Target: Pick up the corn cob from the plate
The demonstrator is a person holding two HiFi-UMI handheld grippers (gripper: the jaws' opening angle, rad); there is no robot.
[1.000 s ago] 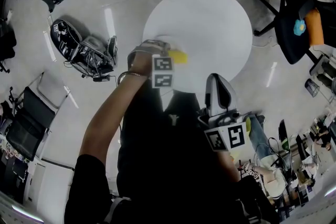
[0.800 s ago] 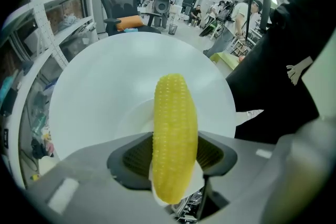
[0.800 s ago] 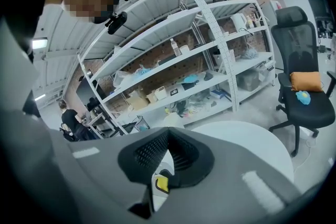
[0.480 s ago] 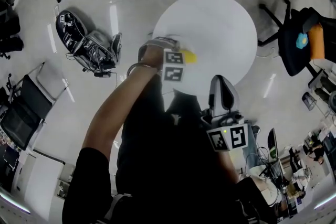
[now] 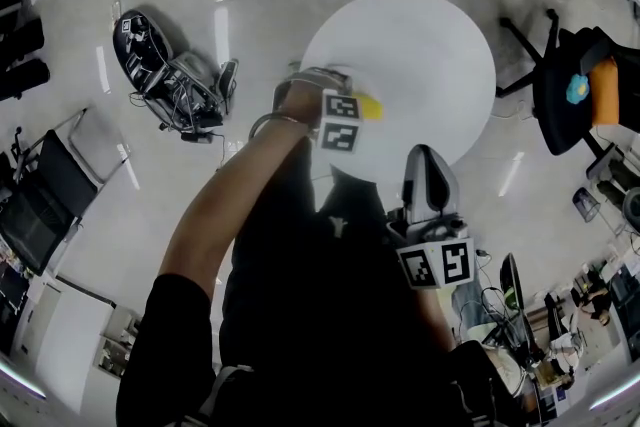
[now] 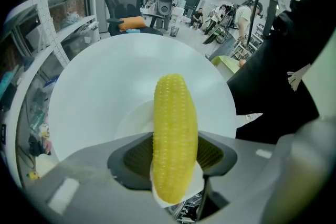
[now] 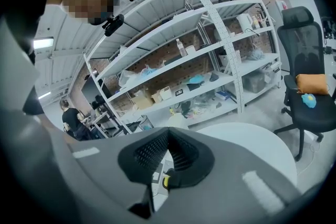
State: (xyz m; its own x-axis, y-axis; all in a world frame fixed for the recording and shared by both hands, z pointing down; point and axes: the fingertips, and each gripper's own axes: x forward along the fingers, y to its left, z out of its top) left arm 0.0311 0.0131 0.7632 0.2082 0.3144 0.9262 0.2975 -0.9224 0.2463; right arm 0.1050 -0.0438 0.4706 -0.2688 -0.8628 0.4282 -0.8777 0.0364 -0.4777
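Left gripper view shows the corn cob [image 6: 175,113] clamped between the pads of your left gripper [image 6: 176,145], over the plate [image 6: 131,120] on the round white table [image 6: 94,81]. Head view catches only its yellow tip beside the marker cube [image 5: 339,122]; whether it clears the plate is unclear. Your right gripper [image 7: 168,131] is closed and empty.

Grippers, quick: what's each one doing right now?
Left gripper: closed on the corn cob.
Right gripper: closed, nothing in it.
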